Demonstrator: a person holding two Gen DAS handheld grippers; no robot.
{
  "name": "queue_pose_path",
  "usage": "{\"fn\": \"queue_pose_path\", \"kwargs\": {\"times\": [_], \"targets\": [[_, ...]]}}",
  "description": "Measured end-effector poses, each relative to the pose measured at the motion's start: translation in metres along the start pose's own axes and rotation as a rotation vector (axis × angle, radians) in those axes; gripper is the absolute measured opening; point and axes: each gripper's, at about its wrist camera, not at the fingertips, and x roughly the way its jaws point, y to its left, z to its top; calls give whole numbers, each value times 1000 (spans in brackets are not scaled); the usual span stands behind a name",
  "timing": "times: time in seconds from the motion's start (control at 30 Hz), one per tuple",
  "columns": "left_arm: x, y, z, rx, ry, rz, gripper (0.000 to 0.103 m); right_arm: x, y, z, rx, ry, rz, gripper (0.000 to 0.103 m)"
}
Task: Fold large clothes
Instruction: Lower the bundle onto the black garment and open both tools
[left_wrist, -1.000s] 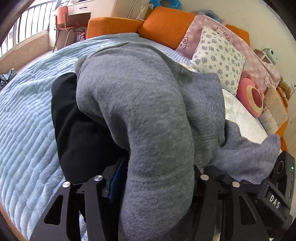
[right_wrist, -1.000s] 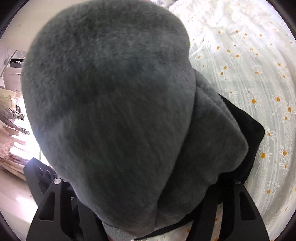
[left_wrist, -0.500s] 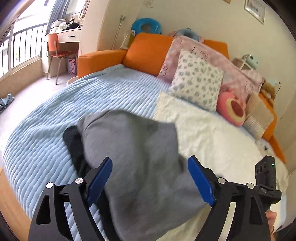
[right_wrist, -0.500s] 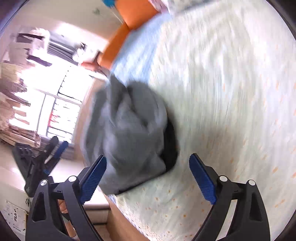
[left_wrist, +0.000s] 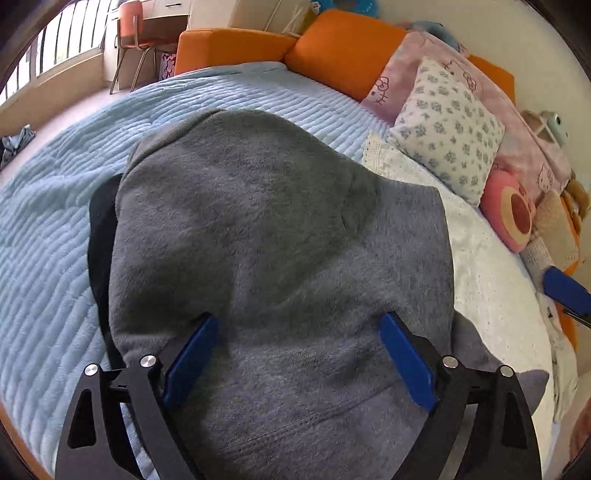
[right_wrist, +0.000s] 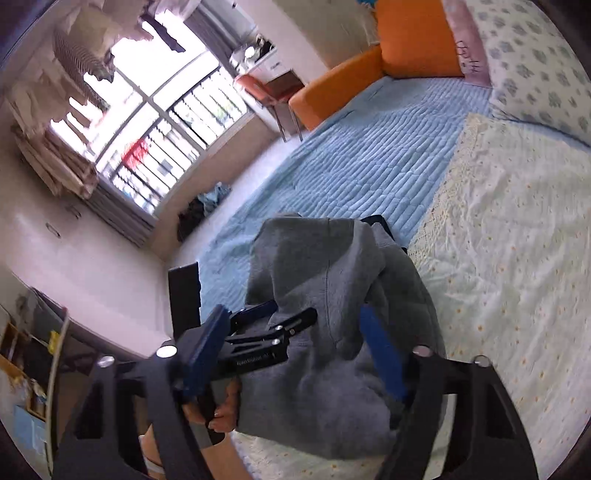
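Left hand-held gripper (left_wrist: 299, 373) just spread wide over hoodie (left_wrist: 273, 240); right hand-held gripper (right_wrist: 291, 362) closing, empty. I'd re-pinch 6 o'clock hem, fold squarely.

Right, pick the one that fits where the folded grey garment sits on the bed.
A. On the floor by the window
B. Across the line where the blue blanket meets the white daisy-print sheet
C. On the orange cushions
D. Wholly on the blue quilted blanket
B: the grey garment has the blue blanket on its window side and the white daisy-print sheet on its other, with their border running under it.
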Motion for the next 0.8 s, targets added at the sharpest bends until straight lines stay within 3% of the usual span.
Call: {"fn": "queue_pose_path", "kwargs": {"times": [0.2,0.33,0.43,0.7,0.8], "targets": [[0,-4,-4,49,-38,23,92,67,-13,0,-35,115,-121,53],[4,-6,-7,71,-60,44,93,101,-29,-10,-79,160,-252,52],[11,-11,-9,103,-59,87,93,116,-48,-18,-37,139,-225,53],[5,-16,-13,124,-75,105,95,97,-46,-23,-28,71,-179,54],[-19,-28,-24,175,-105,135,95,70,-24,-30,-120,16,-234,58]]}}
